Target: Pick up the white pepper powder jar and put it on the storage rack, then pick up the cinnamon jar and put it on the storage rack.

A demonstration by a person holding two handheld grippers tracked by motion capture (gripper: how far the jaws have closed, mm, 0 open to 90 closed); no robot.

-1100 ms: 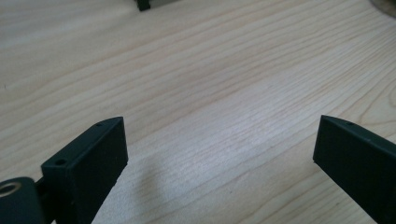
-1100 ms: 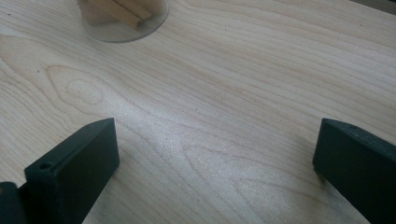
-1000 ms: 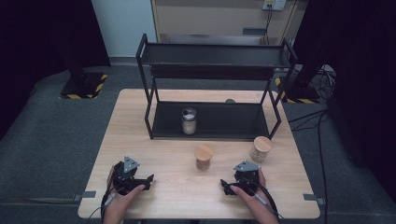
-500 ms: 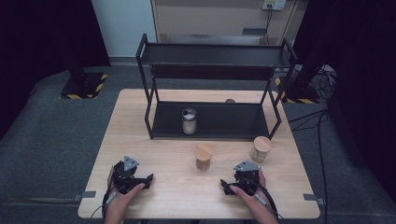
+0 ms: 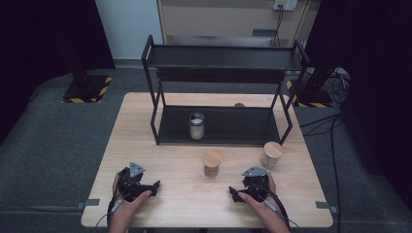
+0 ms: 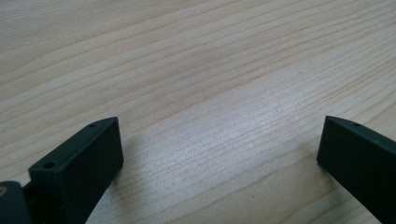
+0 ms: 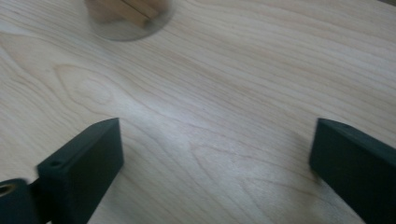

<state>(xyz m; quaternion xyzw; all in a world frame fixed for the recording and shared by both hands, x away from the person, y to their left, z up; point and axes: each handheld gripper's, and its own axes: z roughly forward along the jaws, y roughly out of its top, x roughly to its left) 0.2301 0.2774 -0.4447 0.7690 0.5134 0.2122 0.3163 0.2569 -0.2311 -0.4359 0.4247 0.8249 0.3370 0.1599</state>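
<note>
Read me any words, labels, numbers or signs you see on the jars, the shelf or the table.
No readable text anywhere.
Jars: no label legible.
Black shelf and table: no markings.
Yellow-black hazard stripes on the floor base: a pattern, no words.

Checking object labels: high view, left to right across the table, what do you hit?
Left claw → metal-lidded jar on the rack's lower shelf → middle wooden-lidded jar → right claw → right wooden-lidded jar.
</note>
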